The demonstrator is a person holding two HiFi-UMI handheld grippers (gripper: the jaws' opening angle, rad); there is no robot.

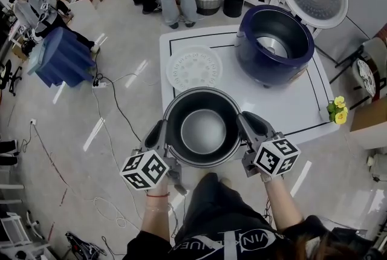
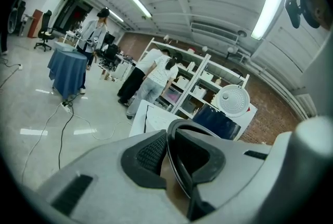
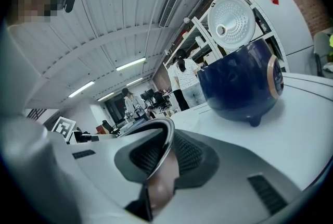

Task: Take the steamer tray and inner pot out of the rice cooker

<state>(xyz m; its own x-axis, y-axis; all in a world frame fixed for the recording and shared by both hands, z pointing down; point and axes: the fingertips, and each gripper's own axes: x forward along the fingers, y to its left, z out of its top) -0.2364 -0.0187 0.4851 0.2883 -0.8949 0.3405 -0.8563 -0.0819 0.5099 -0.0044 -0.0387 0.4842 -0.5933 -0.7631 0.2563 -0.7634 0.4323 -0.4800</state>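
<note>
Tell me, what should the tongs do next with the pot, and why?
Probably ease the pot a bit farther over the table and set it down before letting go. The left tongs and right tongs both pinch its rim, and it looks to hang partly past the near edge. The tray is already out beside the empty cooker.

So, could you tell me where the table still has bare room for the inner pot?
The widest bare patch of the table is front right, bordered by the rice cooker, the yellow flowers and the inner pot. The gap between the steamer tray and the rice cooker is narrow and crowded.
</note>
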